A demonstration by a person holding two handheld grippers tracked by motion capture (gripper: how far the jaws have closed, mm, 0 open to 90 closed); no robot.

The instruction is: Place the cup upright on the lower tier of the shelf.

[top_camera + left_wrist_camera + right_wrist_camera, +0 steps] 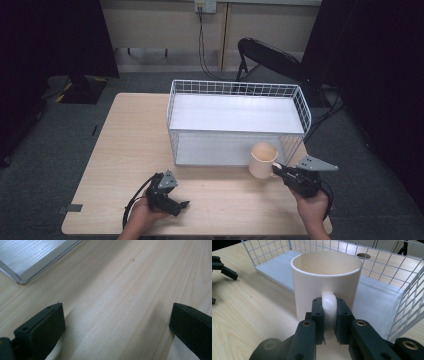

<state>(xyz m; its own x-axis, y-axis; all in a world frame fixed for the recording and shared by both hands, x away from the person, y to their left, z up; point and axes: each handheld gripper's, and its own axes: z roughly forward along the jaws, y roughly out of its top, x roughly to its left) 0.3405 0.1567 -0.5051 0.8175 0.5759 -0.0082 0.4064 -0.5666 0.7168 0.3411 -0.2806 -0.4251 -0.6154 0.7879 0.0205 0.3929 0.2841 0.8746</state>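
Observation:
A cream mug (262, 159) (325, 280) stands upright just in front of the white wire rack (235, 122) at its right end. My right gripper (278, 171) (329, 315) is shut on the mug's handle (329, 305), with a black pad on each side of it. My left gripper (181, 205) (116, 322) rests low over the bare wooden table (120, 290) near the front edge, open wide with nothing between its fingers.
The two-level wire rack (387, 272) has a grey shelf board (372, 300) at table level, and its corner (22, 262) lies ahead of the left gripper. A black chair (270, 60) stands behind the table. Black curtains hang at both sides.

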